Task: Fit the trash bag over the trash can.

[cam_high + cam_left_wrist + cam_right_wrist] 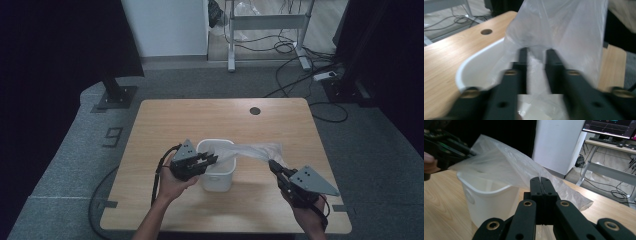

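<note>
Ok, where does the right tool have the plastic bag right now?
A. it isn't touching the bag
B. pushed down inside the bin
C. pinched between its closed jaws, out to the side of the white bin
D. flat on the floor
C: the right tool has its jaws shut on the plastic bag, which stretches across to the white bin.

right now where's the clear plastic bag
In the high view the clear plastic bag stretches from the mouth of the white bin at table centre rightward to the right gripper, whose fingers pinch its far end.
</note>
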Demonstrator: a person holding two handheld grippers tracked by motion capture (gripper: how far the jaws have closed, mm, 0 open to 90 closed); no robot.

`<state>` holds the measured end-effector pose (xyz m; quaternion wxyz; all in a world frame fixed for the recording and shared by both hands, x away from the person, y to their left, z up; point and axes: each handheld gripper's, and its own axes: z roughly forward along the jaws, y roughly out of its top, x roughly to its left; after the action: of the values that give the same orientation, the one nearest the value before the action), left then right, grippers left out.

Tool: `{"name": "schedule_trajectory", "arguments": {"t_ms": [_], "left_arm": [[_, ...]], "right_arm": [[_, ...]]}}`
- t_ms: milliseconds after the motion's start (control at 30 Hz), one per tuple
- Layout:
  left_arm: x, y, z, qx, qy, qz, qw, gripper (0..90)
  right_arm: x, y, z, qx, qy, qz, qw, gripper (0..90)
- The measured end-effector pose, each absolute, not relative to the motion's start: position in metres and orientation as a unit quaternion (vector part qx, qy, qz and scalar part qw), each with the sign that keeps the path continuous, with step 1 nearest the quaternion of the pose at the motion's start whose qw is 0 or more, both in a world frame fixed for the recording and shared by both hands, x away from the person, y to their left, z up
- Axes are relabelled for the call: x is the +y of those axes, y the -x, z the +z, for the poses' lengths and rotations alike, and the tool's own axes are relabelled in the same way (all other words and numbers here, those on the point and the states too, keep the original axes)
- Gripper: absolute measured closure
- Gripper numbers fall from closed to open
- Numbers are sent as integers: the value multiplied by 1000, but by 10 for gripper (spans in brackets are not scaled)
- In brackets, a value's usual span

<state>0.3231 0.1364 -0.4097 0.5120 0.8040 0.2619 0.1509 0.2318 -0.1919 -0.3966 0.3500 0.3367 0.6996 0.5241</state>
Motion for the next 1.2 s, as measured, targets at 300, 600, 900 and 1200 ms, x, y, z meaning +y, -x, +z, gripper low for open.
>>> {"name": "schedule_trajectory", "arguments": {"t_ms": [300, 600, 900, 1200], "left_arm": [[163, -307, -391, 267, -765, 181, 558, 382], [154, -290, -384, 257, -763, 176, 566, 342], [140, -284, -383, 234, -782, 169, 552, 300], [130, -291, -388, 242, -791, 192, 529, 426]], "right_arm": [[-193, -231, -396, 702, -336, 522, 350, 889], [-189, -232, -397, 704, -334, 521, 348, 889], [-190, -232, -395, 704, -333, 522, 347, 889], [-187, -232, -397, 704, -331, 528, 340, 889]]}}
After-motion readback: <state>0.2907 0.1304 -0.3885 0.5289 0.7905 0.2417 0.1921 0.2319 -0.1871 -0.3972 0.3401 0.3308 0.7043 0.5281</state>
